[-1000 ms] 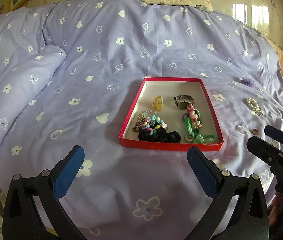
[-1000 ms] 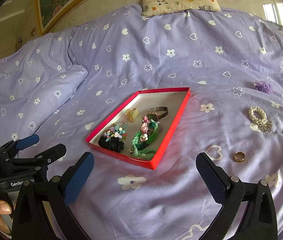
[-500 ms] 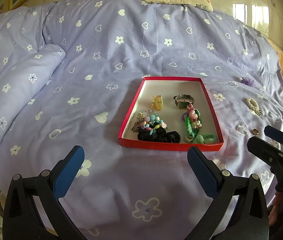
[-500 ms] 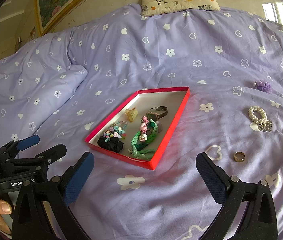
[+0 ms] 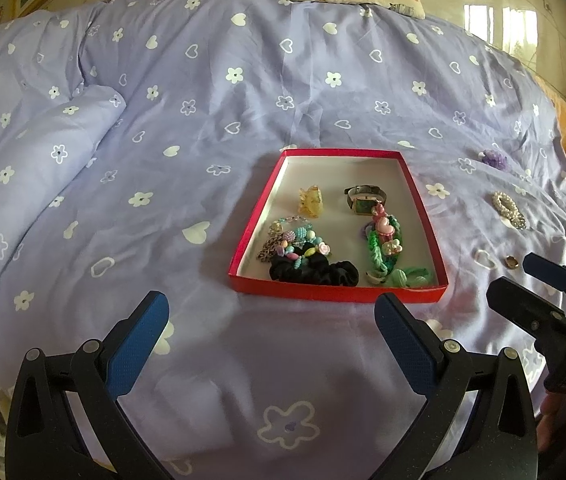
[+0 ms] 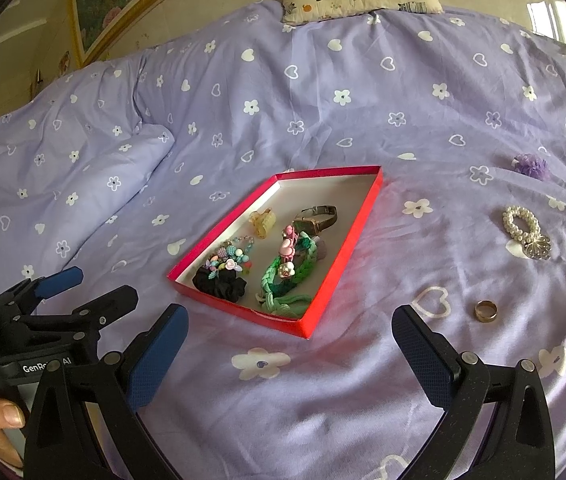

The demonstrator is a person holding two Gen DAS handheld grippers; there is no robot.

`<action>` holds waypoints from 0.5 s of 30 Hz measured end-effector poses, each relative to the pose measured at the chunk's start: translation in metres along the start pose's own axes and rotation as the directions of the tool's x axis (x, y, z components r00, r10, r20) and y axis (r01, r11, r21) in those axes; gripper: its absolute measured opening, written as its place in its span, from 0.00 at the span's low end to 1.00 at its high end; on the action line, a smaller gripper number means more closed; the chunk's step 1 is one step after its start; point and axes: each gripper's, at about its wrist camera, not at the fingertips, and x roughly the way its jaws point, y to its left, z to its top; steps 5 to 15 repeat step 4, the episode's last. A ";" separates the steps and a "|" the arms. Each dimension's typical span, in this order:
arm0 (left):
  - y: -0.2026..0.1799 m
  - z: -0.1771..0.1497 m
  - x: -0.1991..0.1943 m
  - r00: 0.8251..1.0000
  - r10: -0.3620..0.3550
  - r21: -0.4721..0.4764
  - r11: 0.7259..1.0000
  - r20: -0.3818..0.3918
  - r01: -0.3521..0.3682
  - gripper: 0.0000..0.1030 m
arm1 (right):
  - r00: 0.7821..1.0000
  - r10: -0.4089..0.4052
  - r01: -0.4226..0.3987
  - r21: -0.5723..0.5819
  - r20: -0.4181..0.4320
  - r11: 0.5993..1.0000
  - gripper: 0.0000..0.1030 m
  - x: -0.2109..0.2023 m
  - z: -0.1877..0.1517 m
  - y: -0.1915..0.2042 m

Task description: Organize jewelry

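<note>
Soft daylight, even across the purple bedspread (image 5: 243,92); no harsh shadows. Bright window reflection glares off the glossy wall (image 5: 499,28) at upper right in the left wrist view, a smaller one at far right in the right wrist view. Faint shadow on the sheet beneath each pair of blue-padded fingers (image 5: 139,344). Red box (image 6: 347,248) casts a pink-red tint onto the fabric along its right side. Strong fisheye bend; black vignette in the corners. Centre sharp, slight softening and colour fringing toward the rim
</note>
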 end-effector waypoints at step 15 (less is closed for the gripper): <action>0.002 0.002 0.003 1.000 -0.010 -0.002 1.000 -0.011 0.010 1.00 | 1.000 0.001 -0.001 0.004 -0.005 1.000 1.00 0.002 -0.001 -0.001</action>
